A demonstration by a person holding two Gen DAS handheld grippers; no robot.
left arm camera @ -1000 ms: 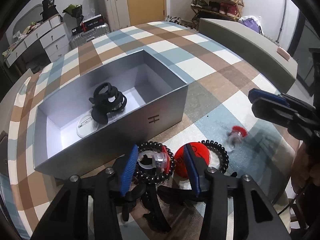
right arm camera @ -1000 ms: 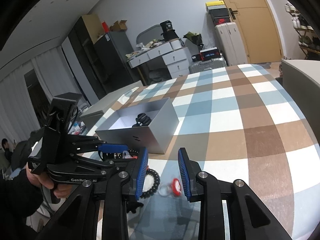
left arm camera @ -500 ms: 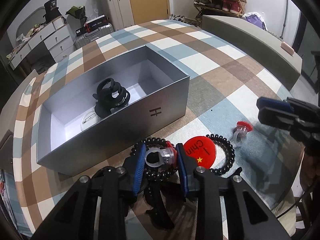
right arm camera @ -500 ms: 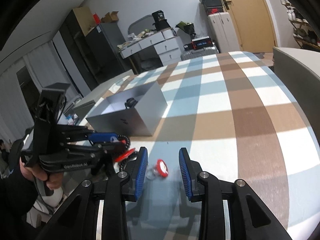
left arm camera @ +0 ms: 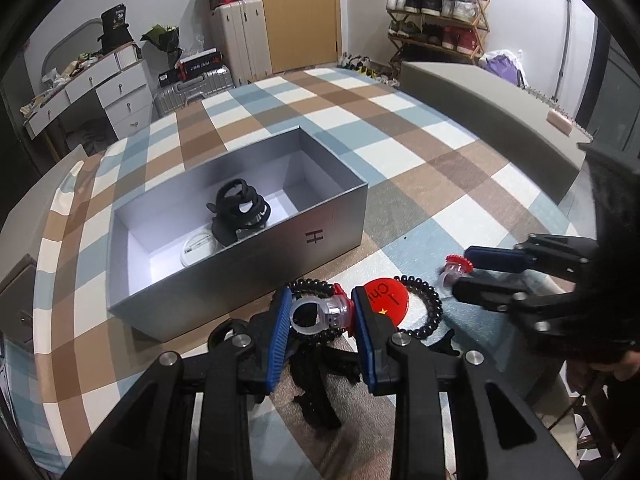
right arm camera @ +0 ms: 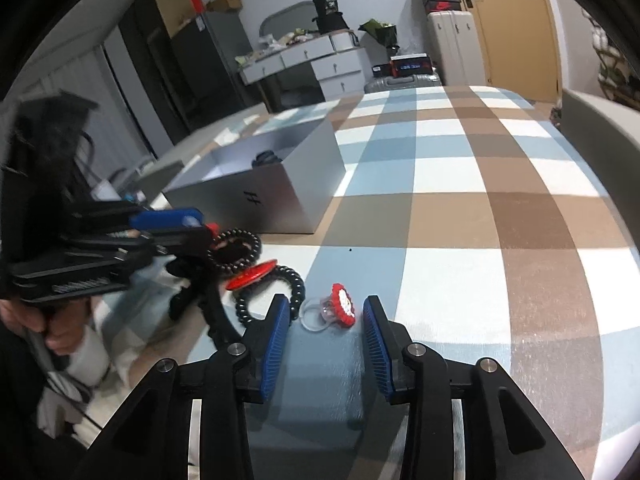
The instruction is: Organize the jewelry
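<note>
Blue-padded left gripper (left arm camera: pixel 320 316) is clamped on a clear plastic ring with red top (left arm camera: pixel 322 314), held just above a black bead bracelet (left arm camera: pixel 316 286). Right gripper (right arm camera: pixel 325 330) is spread apart around a second clear ring with red frilled top (right arm camera: pixel 334 308) lying on the checked tablecloth (right arm camera: pixel 460 184). Beyond, a red round badge (left arm camera: pixel 386 300) is seen, then an open grey cardboard box (left arm camera: pixel 256 256) with a black hair claw (left arm camera: pixel 240 208) inside.

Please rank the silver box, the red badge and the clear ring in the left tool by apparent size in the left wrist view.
1. Silver box, clearly largest.
2 and 3. Red badge and clear ring: too similar to rank, since the badge is partly hidden and the ring sits nearer the camera.
</note>
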